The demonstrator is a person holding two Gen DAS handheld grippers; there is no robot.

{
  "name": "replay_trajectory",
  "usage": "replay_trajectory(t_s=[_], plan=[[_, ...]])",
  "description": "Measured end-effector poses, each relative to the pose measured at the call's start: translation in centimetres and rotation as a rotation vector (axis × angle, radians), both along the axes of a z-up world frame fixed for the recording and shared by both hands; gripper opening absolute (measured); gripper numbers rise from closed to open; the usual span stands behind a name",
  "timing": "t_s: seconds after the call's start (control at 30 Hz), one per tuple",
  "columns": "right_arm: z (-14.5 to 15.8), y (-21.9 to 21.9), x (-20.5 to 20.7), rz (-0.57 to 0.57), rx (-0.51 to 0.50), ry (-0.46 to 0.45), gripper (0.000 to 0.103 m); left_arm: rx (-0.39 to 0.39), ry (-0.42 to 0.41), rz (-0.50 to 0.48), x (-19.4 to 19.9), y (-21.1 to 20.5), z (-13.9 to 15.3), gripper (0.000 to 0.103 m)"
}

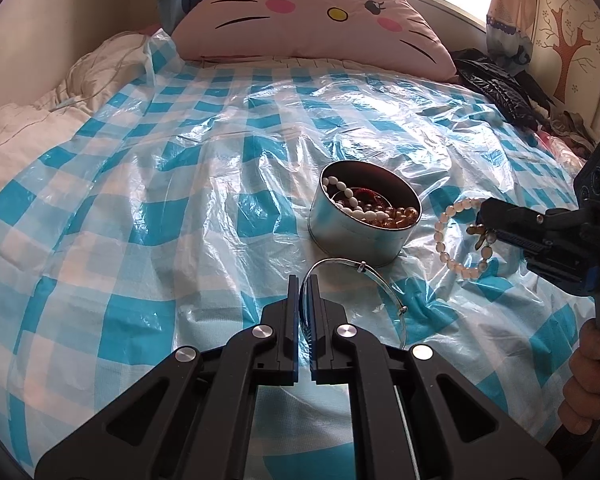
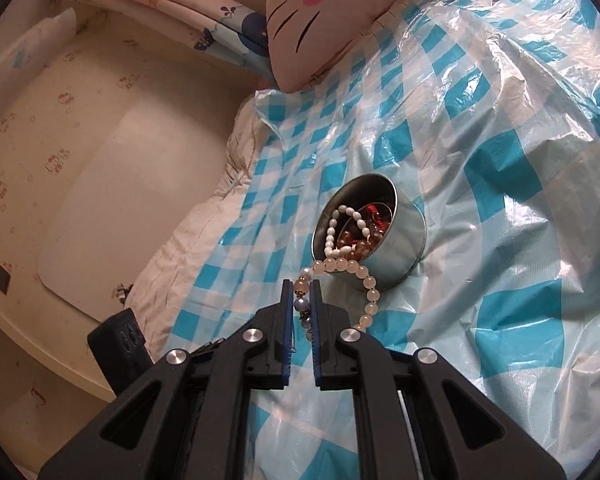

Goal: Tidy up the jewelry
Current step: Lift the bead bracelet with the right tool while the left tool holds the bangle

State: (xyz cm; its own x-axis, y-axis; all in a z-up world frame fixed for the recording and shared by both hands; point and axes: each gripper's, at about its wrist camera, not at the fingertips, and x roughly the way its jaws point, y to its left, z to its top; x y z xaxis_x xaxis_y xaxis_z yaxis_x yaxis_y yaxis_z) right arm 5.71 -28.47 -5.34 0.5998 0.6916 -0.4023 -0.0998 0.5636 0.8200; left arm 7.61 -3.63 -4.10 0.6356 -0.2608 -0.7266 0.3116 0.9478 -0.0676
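A round metal tin [image 1: 354, 236] [image 2: 404, 240] stands on the blue checked plastic sheet and holds white and amber bead strings. My left gripper [image 1: 303, 280] is shut on a thin silver bangle [image 1: 358, 267], which arcs out to the right just in front of the tin. My right gripper [image 2: 301, 285] [image 1: 485, 220] is shut on a pale pink bead bracelet [image 2: 364, 276] [image 1: 440, 240]. The bracelet hangs above the sheet, just right of the tin in the left wrist view.
A pink cat-face pillow [image 1: 312, 12] lies at the head of the bed. A white quilt [image 1: 20, 128] bunches at the left, and black bags and clothes [image 1: 496, 88] lie at the right. A person's hand [image 1: 592, 380] holds the right gripper's handle.
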Motion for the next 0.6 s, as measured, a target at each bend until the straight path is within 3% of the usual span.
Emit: replay_trajectory(t_s=[0.6], plan=[[0.75, -0.51, -0.25, 0.008, 0.074, -0.054, 0.009, 0.047, -0.04, -0.026, -0.55, -0.61, 0.26, 0.004]])
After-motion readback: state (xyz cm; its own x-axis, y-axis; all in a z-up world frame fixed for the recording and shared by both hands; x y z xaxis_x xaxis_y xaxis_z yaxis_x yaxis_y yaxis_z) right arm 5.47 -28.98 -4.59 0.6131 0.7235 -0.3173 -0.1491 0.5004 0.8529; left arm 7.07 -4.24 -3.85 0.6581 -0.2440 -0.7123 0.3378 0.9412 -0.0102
